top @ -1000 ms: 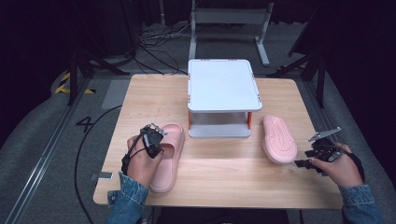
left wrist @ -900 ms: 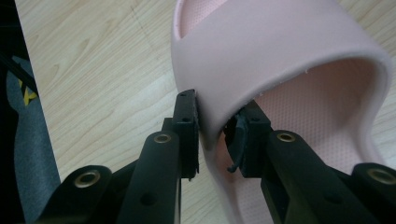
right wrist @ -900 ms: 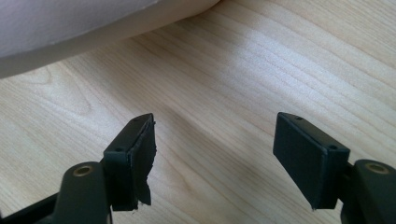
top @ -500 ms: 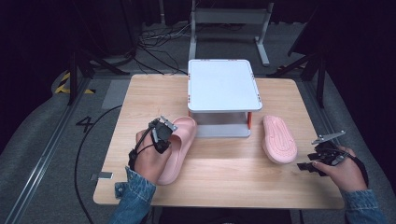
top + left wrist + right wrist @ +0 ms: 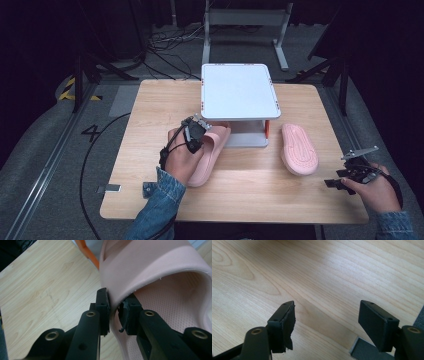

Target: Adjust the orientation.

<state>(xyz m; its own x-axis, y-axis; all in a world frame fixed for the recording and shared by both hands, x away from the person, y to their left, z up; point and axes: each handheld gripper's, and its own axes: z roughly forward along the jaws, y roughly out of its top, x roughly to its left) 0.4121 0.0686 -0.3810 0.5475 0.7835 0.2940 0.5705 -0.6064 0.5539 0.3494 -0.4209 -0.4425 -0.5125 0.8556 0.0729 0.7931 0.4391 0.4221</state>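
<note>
Left of centre in the high view, the left gripper (image 5: pixel 196 132) is pinching the strap edge of the pink slipper (image 5: pixel 209 152), forearm angling up from the bottom edge. The slipper's toe is pointing under the white stand (image 5: pixel 238 95). At lower right, the right gripper (image 5: pixel 350 175) is hovering with jaws spread over the table (image 5: pixel 150 110).

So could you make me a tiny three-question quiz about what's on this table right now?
1. True or false: the left gripper is clamped on the strap of a pink slipper.
2. How many pink slippers are on the table?
3. The right gripper is: A) holding the other slipper, B) open above bare wood, C) on top of the white rack.

Key: 1 true; 2 two; 3 B.
</note>
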